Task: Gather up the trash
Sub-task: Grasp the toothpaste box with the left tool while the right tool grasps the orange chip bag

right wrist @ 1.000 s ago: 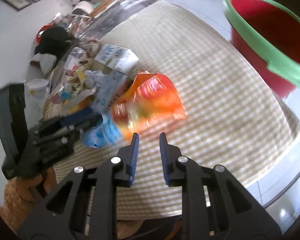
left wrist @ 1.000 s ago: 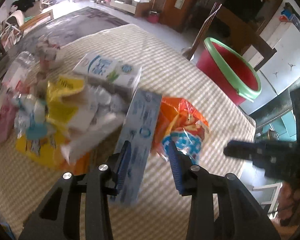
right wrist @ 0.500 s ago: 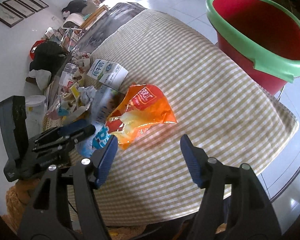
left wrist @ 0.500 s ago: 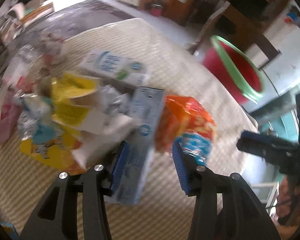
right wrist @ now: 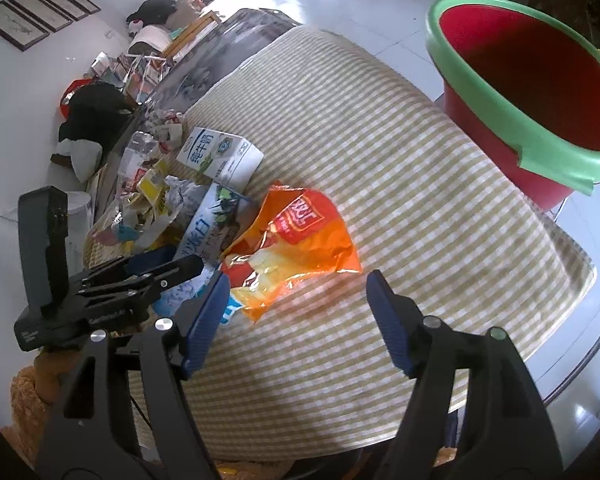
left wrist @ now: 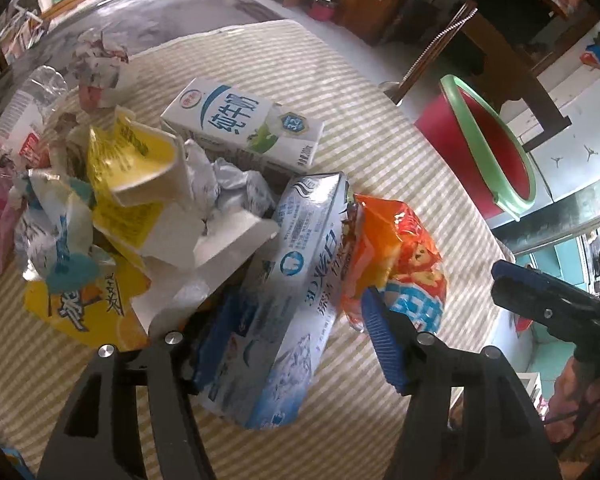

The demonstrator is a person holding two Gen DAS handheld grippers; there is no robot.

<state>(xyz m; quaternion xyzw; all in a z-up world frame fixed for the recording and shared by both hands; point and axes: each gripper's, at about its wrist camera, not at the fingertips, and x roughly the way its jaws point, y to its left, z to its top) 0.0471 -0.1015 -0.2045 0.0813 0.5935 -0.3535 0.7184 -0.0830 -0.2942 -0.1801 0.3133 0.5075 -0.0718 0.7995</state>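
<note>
A pile of trash lies on the checked tablecloth [left wrist: 360, 120]. My left gripper [left wrist: 296, 332] is open, its jaws on either side of a long blue-white toothpaste box [left wrist: 296, 276]. An orange snack bag [left wrist: 396, 256] lies just right of the box. A white milk carton [left wrist: 240, 128] and a yellow paper cup [left wrist: 140, 168] lie beyond. My right gripper [right wrist: 296, 312] is open and empty, just short of the orange snack bag [right wrist: 300, 240]. The left gripper [right wrist: 140, 276] shows at its left. A red bucket with a green rim [right wrist: 532, 92] stands off the table's far right.
Crumpled wrappers, a yellow-orange packet [left wrist: 84, 304] and a plastic bottle [left wrist: 28, 96] crowd the table's left side. The table edge [right wrist: 580, 280] drops off at right before the bucket [left wrist: 484, 152]. Furniture and clutter stand on the floor behind.
My right gripper has opened wide from nearly shut. My left gripper moved forward over the toothpaste box and spread its jaws around it.
</note>
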